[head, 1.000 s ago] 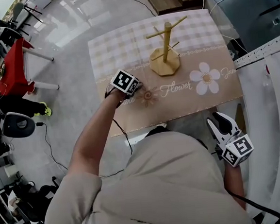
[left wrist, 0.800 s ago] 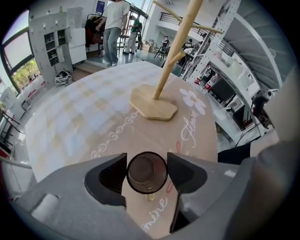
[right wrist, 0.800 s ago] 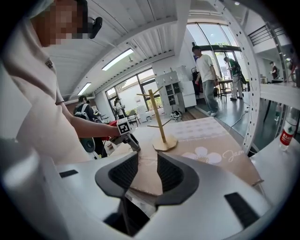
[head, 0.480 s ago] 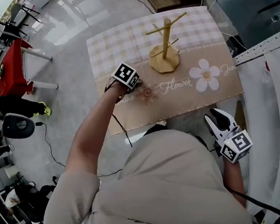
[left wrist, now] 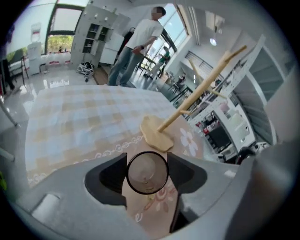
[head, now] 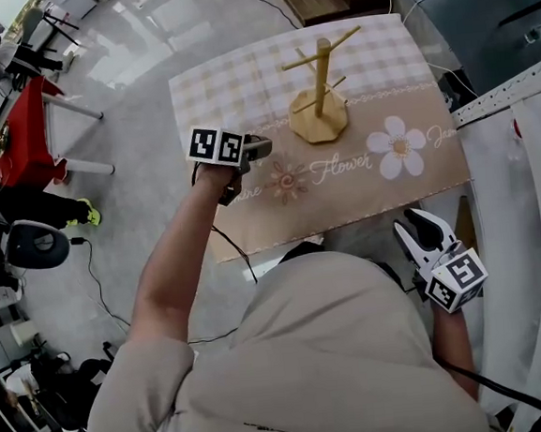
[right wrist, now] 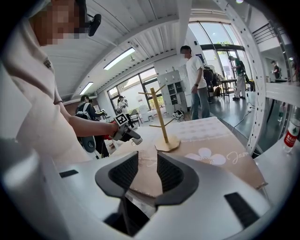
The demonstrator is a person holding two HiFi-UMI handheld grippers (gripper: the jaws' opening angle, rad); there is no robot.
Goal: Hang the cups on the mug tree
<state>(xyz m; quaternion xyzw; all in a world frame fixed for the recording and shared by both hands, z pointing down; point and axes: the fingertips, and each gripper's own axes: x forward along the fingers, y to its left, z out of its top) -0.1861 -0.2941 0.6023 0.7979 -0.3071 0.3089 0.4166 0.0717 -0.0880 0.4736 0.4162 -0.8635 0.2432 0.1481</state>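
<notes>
The left gripper's (left wrist: 147, 174) jaws are clenched on a cup (left wrist: 147, 169) held above the table (head: 240, 81), mug tree (left wrist: 157, 132) at one o'clock, probably for carrying to a peg, while only the head view shows the right gripper (head: 423, 235) idle, jaws parted and empty, at five o'clock.

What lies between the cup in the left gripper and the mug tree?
Only bare tablecloth separates cup from mug tree, per the left gripper view.
</notes>
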